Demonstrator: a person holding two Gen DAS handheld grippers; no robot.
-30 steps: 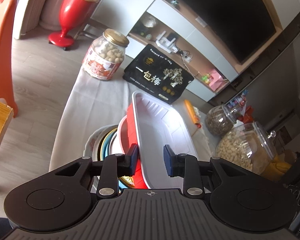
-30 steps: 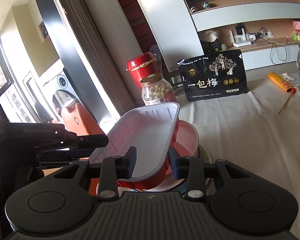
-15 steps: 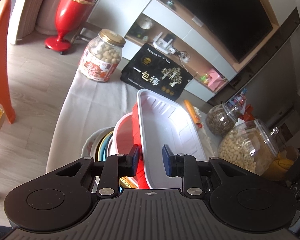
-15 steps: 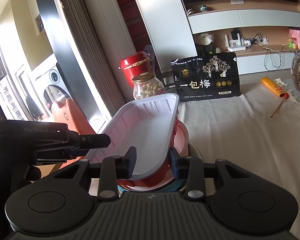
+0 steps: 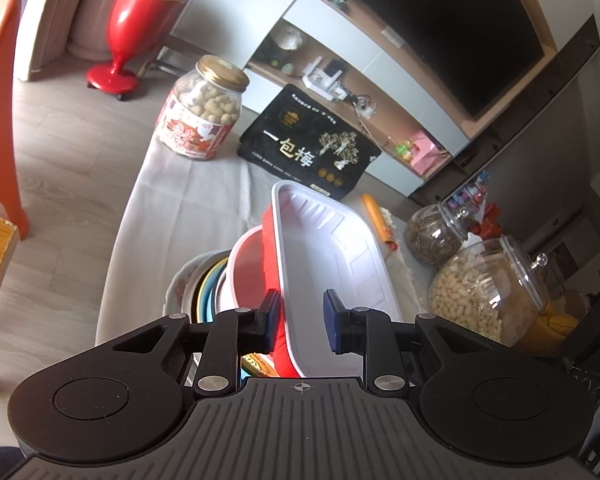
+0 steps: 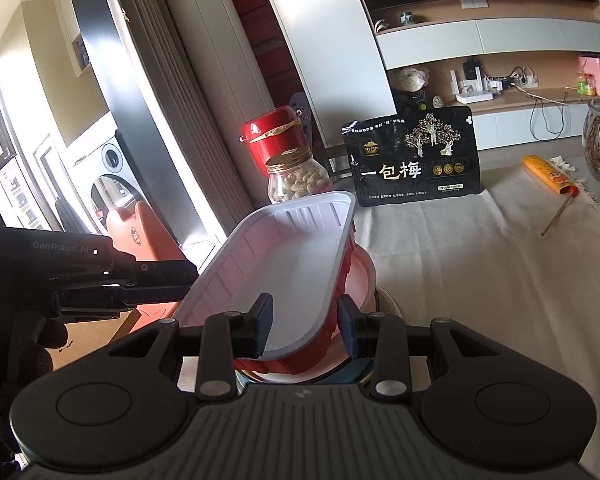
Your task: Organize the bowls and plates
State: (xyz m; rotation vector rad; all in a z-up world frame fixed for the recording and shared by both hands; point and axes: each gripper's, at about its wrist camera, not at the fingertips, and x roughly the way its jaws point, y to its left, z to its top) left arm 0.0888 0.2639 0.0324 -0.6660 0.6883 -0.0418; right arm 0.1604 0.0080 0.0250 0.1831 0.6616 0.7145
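Your left claw [image 5: 298, 322] and right claw [image 6: 305, 326] both straddle the near rim of the tray [image 5: 332, 272], with each pair of fingers set narrow but with a visible gap either side of the rim; neither looks clamped on it, though contact at the pads is hard to judge. The tray sits low centre in both views, tilted, resting on a stack of bowls [image 5: 244, 276] on the cloth-covered tabletop [image 5: 196, 200].

The relation that counts: the tray's long axis runs straight away from each claw, towards the black pouch [image 5: 310, 148] in the upper middle of the frame, so you meet it end-on at a short edge. In the left view the rim lies just right of the left pad; in the right view the rim and red outer wall sit between the pads. The right claw seems the better placed to take it.

The tray is thin, glossy plastic, white inside with moulded ribs, red outside, oblong with rounded corners; it probably flexes and slips under a rim pinch. The bowls beneath are round, nested, red-and-white uppermost with blue and yellow rims below. A peanut jar [image 5: 202, 114] stands well beyond, upper left.
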